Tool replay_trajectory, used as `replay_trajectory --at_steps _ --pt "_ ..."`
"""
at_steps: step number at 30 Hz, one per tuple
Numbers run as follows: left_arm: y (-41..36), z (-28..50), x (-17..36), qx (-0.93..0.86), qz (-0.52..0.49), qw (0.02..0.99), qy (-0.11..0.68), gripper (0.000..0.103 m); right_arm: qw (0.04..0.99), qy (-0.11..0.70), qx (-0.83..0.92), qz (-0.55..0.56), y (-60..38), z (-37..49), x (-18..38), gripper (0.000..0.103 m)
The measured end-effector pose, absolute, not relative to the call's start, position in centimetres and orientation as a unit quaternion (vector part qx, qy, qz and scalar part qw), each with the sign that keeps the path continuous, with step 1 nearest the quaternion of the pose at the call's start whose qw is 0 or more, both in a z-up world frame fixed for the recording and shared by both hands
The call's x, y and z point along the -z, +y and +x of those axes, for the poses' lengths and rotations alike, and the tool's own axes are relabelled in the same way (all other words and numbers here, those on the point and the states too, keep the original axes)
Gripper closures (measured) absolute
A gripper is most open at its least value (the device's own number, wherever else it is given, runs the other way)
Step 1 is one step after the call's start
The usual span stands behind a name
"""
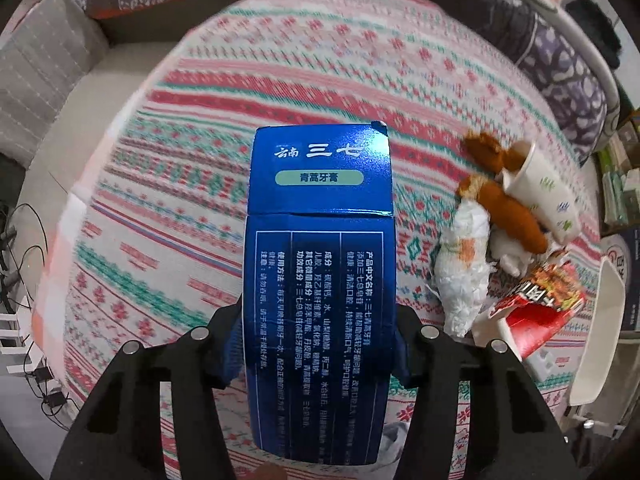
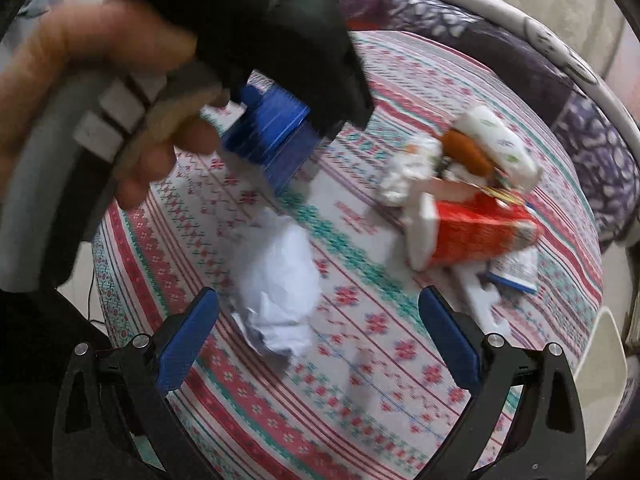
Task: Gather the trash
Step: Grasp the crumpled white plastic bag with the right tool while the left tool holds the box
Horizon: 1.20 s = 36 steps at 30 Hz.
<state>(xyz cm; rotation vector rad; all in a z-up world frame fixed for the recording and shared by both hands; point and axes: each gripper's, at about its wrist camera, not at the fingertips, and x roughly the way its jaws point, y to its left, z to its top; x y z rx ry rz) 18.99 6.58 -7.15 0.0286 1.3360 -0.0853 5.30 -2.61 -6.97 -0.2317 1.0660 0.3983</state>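
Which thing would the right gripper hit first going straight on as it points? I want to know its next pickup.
Probably the crumpled white paper, lying on the patterned cloth just left of centre between the open right gripper; blur leaves depth uncertain.

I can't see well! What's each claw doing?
Left claw: closed on the blue toothpaste box.
Right claw: open, empty, above crumpled white paper.

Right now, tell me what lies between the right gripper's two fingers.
A crumpled white paper ball lies on the patterned cloth nearer the left finger, untouched; the right wrist view shows it.
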Motion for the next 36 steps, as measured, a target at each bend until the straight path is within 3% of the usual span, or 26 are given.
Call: replay_trajectory --at_steps 3,5,8,9,12,21,28,36 --pt "7.0 18.7 5.6 0.036 0.007 0.795 0.605 0.048 0.832 0.506 -0.192 -0.121 -1.1 5.9 7.6 0.008" --pt "7.6 18.9 4.9 0.033 0.003 0.8 0.599 0.048 0.824 0.516 -0.197 -0.127 -0.4 6.3 8.3 0.013" --pt "8.9 18.9 4.9 0.029 0.0 0.804 0.594 0.048 0.805 0.542 -0.205 -0.128 0.4 6.9 9.4 0.038" --pt "9.0 18.9 4.8 0.027 0.0 0.805 0.593 0.048 0.8 0.55 -0.205 -0.125 0.5 7.1 9.7 0.054" --pt "9.7 19.5 5.2 0.021 -0.006 0.807 0.59 0.048 0.801 0.55 -0.206 -0.116 0.4 7.7 9.6 0.061" --pt "10.6 18.3 2.4 0.01 -0.034 0.845 0.533 0.048 0.86 0.477 -0.174 -0.044 -2.8 9.3 4.4 0.063" --pt "9.2 16.7 -0.9 -0.01 -0.022 0.891 0.454 0.048 0.924 0.37 -0.096 0.0 -6.5 8.2 -0.7 0.063" --pt "7.5 15.0 -2.9 -0.021 -0.011 0.921 0.389 0.048 0.95 0.31 -0.013 0.028 -10.1 7.0 -2.6 0.062"
